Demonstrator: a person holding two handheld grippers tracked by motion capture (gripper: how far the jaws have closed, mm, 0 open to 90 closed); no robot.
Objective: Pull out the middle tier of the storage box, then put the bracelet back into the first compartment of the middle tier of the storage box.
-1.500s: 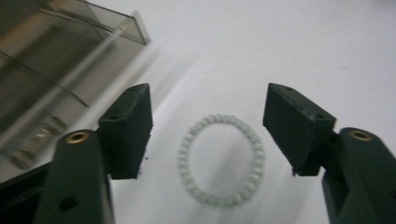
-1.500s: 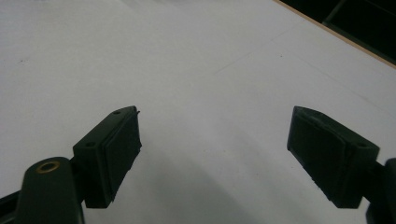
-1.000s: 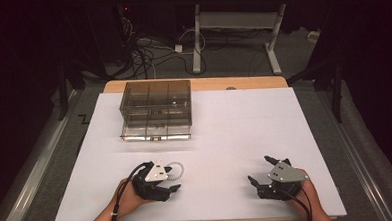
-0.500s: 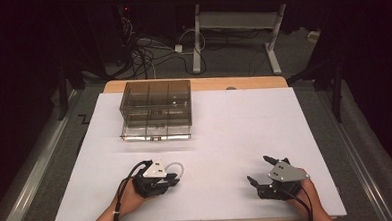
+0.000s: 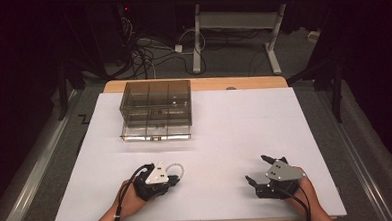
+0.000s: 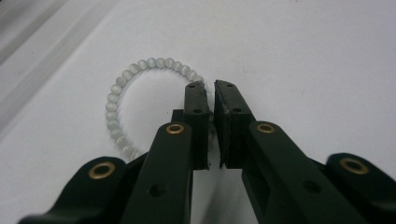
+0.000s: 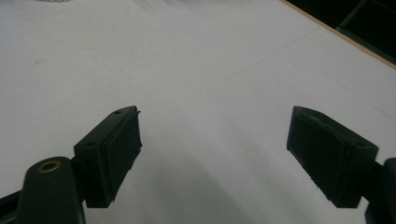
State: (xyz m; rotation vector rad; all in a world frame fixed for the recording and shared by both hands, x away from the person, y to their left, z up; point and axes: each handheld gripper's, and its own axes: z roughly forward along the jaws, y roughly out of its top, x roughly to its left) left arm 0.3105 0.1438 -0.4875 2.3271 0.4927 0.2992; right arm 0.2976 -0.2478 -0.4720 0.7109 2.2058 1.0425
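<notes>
We see a table [image 5: 305, 135] covered with a white sheet, its wooden top showing as a light strip [image 5: 198, 84] along the far edge. Around it the room is dark. The floor [image 5: 232, 59] is grey carpet, and beyond the far edge a tangle of black and white cables [image 5: 151, 52] lies on it. Behind that stands another desk on a white metal frame [image 5: 232, 21], with one leg [image 5: 197, 45] reaching down to the carpet. A pale rail [image 5: 32, 177] runs along the floor by the table's left edge.
</notes>
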